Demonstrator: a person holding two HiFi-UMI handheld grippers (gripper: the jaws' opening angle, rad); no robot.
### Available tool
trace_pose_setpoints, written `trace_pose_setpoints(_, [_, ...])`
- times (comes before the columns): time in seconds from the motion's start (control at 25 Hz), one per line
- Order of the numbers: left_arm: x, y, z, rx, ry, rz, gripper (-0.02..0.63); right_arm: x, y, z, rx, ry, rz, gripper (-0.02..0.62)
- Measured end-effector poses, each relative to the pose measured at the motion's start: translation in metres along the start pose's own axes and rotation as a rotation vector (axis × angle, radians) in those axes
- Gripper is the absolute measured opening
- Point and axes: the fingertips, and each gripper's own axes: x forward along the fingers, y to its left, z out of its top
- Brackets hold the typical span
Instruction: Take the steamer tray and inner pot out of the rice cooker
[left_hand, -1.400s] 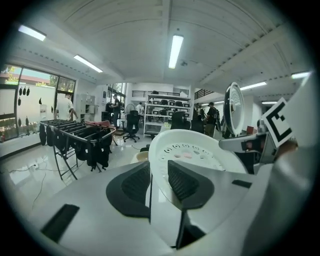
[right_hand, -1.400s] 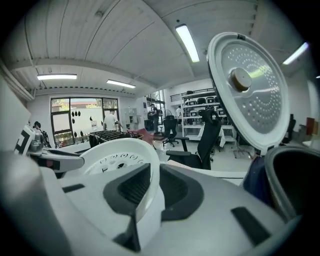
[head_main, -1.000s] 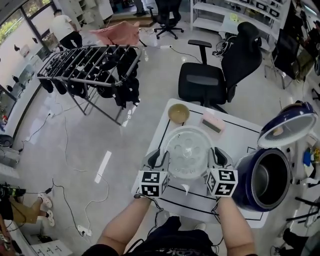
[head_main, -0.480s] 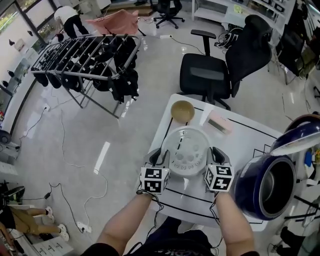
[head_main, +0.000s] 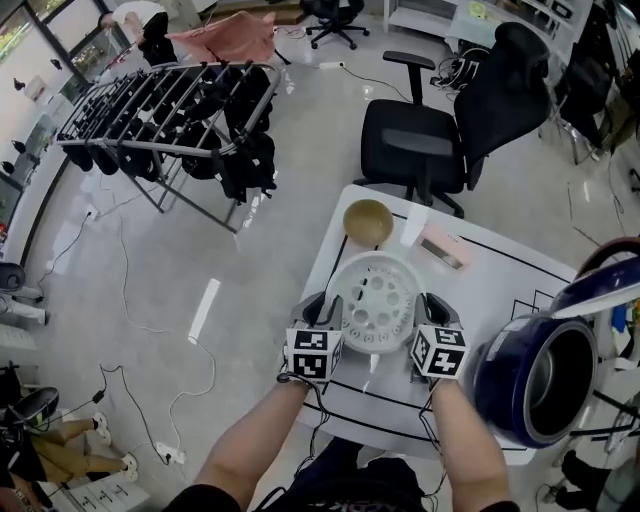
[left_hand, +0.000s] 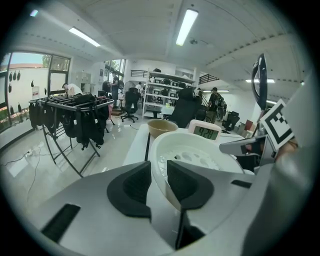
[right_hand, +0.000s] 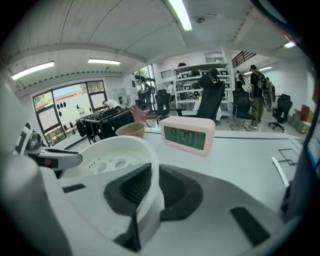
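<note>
White table (head_main: 500, 290) bears a tan bowl (head_main: 367, 221), pink clock (head_main: 440, 247), blue rice cooker (head_main: 488, 385).

The room is bright and evenly lit: long ceiling strips (left_hand: 186, 26) burn white overhead, pale daylight comes in through the windows (left_hand: 30, 70) at the left, and the glossy floor (head_main: 150, 260) carries soft reflections, with only faint, diffuse shadow under the drying rack (head_main: 170, 110). The white steamer tray (head_main: 375, 305) and the table (head_main: 500, 280) read very light, close to washed out. Both gripper views are fisheye, with straight lines bowed and the corners black, the jaws near the lens soft while the far room stays fairly sharp; the head view is crisp, without motion blur
</note>
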Motion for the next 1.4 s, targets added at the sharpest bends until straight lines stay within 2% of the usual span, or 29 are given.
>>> trace_pose_setpoints(0.32, [0.009,0.003,-0.006,-0.016,0.016,-0.004,0.103,0.005,0.0,0.004,0.022,-0.029,0.024,0.049])
trace_pose_setpoints(0.52, [0.009,0.005,-0.006,0.014,0.014,0.01,0.112,0.005,0.001,0.007,-0.005,-0.045,0.011,0.05])
trace_pose_setpoints(0.72, [-0.002,0.005,0.009,0.033,-0.017,0.018,0.129,-0.006,-0.001,0.018,-0.014,-0.089,0.011,0.063])
trace_pose_setpoints(0.88, [-0.019,-0.006,0.032,0.041,-0.072,0.011,0.132,-0.027,0.003,0.038,-0.014,-0.167,0.038,0.071])
trace_pose_setpoints(1.04, [-0.045,-0.03,0.062,0.046,-0.145,-0.037,0.15,-0.064,0.023,0.07,-0.013,-0.288,0.128,0.099])
trace_pose_setpoints(1.16, [-0.067,-0.057,0.085,0.047,-0.193,-0.097,0.187,-0.106,0.039,0.098,-0.025,-0.389,0.204,0.178])
trace_pose_setpoints(1.28, [-0.091,-0.091,0.108,0.02,-0.228,-0.169,0.241,-0.155,0.045,0.126,-0.063,-0.484,0.236,0.223])
trace_pose_setpoints(1.4, [-0.114,-0.132,0.13,0.042,-0.269,-0.263,0.283,-0.205,0.049,0.151,-0.129,-0.57,0.253,0.251])
